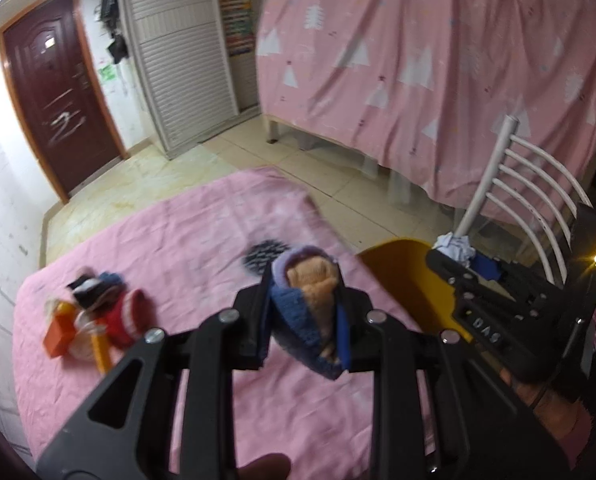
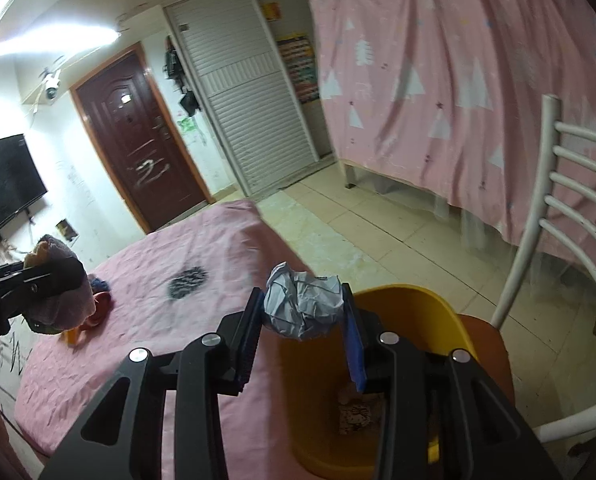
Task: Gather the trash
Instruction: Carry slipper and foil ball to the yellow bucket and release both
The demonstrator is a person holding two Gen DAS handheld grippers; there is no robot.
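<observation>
My left gripper [image 1: 304, 316] is shut on a blue and purple fuzzy sock [image 1: 310, 312] with an orange lining, held above the pink-covered table [image 1: 178, 240]. My right gripper [image 2: 304, 320] is shut on a crumpled white paper ball [image 2: 302, 306], held over the near rim of the yellow bin [image 2: 410, 304]. The bin also shows in the left wrist view [image 1: 410, 276], with the right gripper [image 1: 458, 254] above it. The left gripper with the sock [image 2: 58, 292] shows at the left of the right wrist view.
A pile of red, black and blue socks with orange and yellow pieces [image 1: 94, 316] lies on the table's left. A dark spiky round patch [image 2: 188, 278] lies mid-table. The bin stands on a white metal chair [image 2: 538, 240]. A pink-draped bed [image 1: 438, 80] is behind.
</observation>
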